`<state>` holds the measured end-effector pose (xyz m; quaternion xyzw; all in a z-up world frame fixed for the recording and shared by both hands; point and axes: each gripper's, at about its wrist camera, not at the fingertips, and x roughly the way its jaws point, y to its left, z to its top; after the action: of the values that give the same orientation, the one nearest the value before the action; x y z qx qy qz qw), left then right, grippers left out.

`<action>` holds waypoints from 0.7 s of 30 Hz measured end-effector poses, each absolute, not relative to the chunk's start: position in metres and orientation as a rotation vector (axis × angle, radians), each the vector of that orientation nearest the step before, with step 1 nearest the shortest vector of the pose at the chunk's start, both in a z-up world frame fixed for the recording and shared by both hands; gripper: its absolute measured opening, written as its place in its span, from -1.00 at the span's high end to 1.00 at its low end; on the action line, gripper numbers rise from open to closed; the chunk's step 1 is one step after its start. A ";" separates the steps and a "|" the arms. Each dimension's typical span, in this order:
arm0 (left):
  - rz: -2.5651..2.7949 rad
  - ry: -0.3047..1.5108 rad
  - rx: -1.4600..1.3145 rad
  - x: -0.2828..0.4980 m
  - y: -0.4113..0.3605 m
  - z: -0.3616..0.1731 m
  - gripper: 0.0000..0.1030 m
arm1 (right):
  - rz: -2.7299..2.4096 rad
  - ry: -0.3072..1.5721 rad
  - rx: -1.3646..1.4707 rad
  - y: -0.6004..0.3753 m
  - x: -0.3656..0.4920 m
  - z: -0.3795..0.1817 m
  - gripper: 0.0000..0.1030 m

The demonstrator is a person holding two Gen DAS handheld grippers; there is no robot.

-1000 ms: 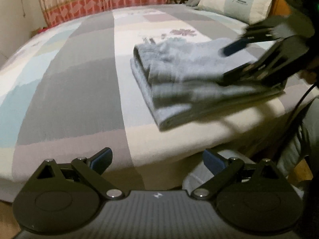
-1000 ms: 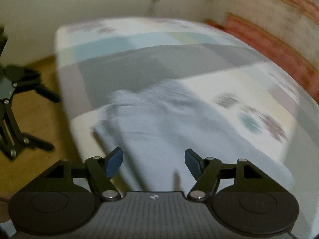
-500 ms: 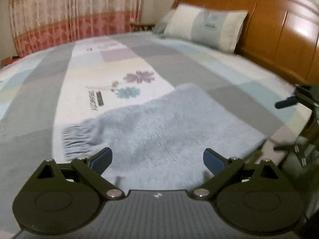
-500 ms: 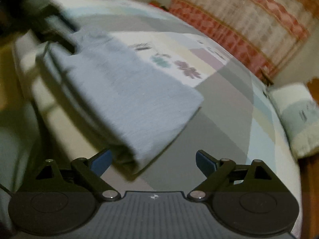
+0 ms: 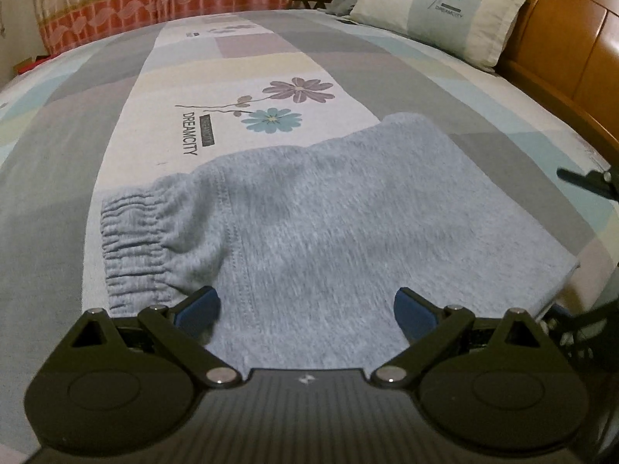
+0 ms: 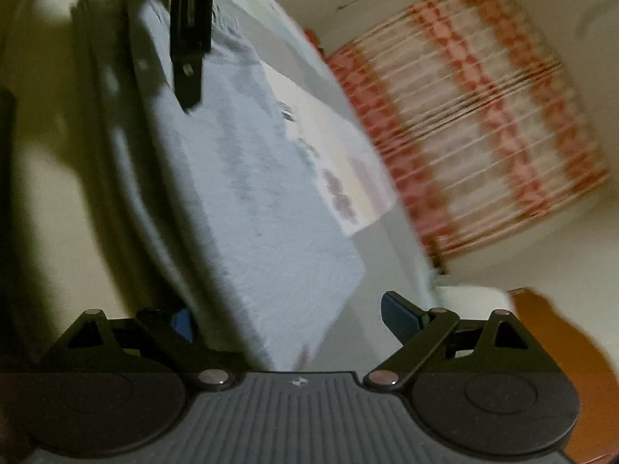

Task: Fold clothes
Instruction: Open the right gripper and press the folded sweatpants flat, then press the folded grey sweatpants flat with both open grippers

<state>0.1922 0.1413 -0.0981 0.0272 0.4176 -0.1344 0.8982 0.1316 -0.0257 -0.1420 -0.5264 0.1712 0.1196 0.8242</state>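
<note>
A folded light blue-grey fleece garment [image 5: 348, 224] with a gathered elastic band [image 5: 135, 247] on its left lies on the patchwork bedspread [image 5: 216, 77] near the bed's edge. My left gripper [image 5: 305, 307] hovers open over the garment's near edge, its blue pads [image 5: 199, 305] wide apart. In the tilted right wrist view, the garment [image 6: 247, 201] runs away from my right gripper [image 6: 290, 315]. This gripper is open, with the garment's end corner between the jaws and the right pad [image 6: 398, 311] off the cloth. The left gripper's finger [image 6: 187, 38] shows at the garment's far end.
A pillow [image 5: 437, 11] leans against the wooden headboard [image 5: 572, 50] at the back right. A red-patterned curtain [image 5: 162, 4] hangs beyond the bed, also blurred in the right wrist view as the curtain [image 6: 483, 127]. The bed's side drops away at the garment's near edge.
The left gripper has swung from the bed's side to sit over the garment. The right gripper has rolled, dropped to the garment's end, and its jaws have spread wider.
</note>
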 end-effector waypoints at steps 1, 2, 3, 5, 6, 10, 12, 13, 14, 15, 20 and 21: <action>-0.278 0.864 0.054 0.192 0.142 -0.098 -0.90 | 0.238 0.370 -1.133 -0.029 0.133 -0.143 -0.86; -0.280 0.862 0.056 0.193 0.142 -0.099 -0.90 | 0.224 0.384 -1.145 -0.034 0.133 -0.144 -0.91; -0.283 0.860 0.058 0.193 0.141 -0.099 -0.90 | 0.211 0.397 -1.157 -0.039 0.133 -0.144 -0.93; -0.286 0.859 0.056 0.194 0.142 -0.100 -0.90 | 0.189 0.424 -1.175 -0.050 0.133 -0.144 -0.94; -0.288 0.859 0.055 0.194 0.142 -0.101 -0.90 | 0.194 0.438 -1.166 -0.054 0.132 -0.141 -0.95; -0.289 0.860 0.055 0.195 0.142 -0.101 -0.90 | 0.210 0.471 -1.133 -0.058 0.127 -0.128 -0.96; -0.286 0.861 0.057 0.195 0.141 -0.101 -0.90 | 0.247 0.463 -1.103 -0.053 0.129 -0.125 -0.97; -0.285 0.861 0.059 0.194 0.141 -0.101 -0.90 | 0.263 0.459 -1.090 -0.050 0.129 -0.125 -0.97; -0.283 0.860 0.062 0.194 0.140 -0.100 -0.90 | 0.271 0.453 -1.084 -0.046 0.128 -0.127 -0.97; -0.282 0.859 0.061 0.193 0.140 -0.100 -0.90 | 0.273 0.446 -1.084 -0.042 0.131 -0.130 -0.97; -0.285 0.847 0.058 0.187 0.143 -0.101 -0.90 | 0.186 0.516 -1.064 -0.061 0.146 -0.138 -0.97; -0.287 0.845 0.057 0.187 0.144 -0.101 -0.90 | 0.188 0.535 -1.043 -0.070 0.145 -0.135 -0.97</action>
<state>0.1865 0.1436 -0.1009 0.0275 0.4084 -0.1386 0.9018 0.1447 -0.0703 -0.1351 -0.4916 0.2521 0.0884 0.8288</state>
